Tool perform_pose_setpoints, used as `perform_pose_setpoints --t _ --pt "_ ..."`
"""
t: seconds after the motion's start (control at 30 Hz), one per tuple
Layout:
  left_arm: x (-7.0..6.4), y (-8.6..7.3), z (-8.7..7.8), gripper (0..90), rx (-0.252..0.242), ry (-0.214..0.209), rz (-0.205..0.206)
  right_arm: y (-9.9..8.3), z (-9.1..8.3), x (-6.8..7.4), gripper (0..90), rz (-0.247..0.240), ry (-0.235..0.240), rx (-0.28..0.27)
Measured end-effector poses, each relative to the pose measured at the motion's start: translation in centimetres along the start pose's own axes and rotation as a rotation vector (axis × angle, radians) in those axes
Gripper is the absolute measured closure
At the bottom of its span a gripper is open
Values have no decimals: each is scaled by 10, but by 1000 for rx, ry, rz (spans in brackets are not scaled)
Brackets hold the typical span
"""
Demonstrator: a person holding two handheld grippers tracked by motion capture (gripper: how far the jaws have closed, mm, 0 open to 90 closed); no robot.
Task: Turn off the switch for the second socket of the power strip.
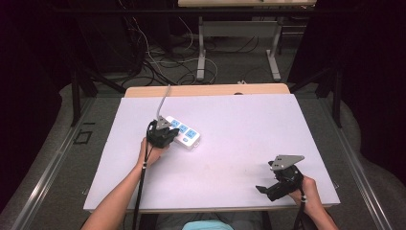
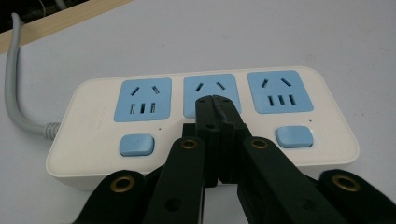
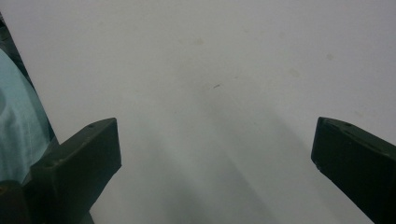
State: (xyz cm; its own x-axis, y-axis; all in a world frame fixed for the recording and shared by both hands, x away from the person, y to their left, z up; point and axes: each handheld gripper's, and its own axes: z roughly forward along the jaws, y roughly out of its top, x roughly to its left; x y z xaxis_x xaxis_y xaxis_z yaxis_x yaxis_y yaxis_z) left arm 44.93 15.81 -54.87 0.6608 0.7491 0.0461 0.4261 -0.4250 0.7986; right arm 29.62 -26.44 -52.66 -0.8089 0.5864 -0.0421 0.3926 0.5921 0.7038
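A white power strip (image 1: 186, 134) with three blue sockets lies left of the table's middle, its grey cord (image 1: 164, 99) running off the far edge. My left gripper (image 1: 168, 132) is at the strip's near side. In the left gripper view the jaws of my left gripper (image 2: 214, 103) are pressed together, shut, with nothing between them. Their tips lie over the middle socket of the power strip (image 2: 93, 116), between two blue buttons (image 2: 136, 145). My right gripper (image 1: 266, 190) rests near the front right edge. It is open over bare tabletop, as the right gripper view shows at my right gripper (image 3: 215, 144).
The white table (image 1: 249, 129) has a wooden strip along its far edge. Beyond it are a desk frame (image 1: 237, 43) and tangled cables on the floor. A teal sleeve or garment (image 3: 14, 121) shows at the left of the right gripper view.
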Motion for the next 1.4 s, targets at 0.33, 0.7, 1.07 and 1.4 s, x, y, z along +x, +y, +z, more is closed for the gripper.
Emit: perform_pose_setpoints --t 0.33,0.7,1.07,1.4 --pt "0 -1 1 900 -8 1 -3 0 0 0 10 2 -3 1" --pt "1 -1 0 900 -13 -7 -5 0 0 0 11 3 -3 1" --pt "1 -1 0 900 -14 -5 -3 0 0 0 10 1 -8 3" --pt "1 -2 0 900 -15 -6 -4 0 1 0 11 -2 -9 2"
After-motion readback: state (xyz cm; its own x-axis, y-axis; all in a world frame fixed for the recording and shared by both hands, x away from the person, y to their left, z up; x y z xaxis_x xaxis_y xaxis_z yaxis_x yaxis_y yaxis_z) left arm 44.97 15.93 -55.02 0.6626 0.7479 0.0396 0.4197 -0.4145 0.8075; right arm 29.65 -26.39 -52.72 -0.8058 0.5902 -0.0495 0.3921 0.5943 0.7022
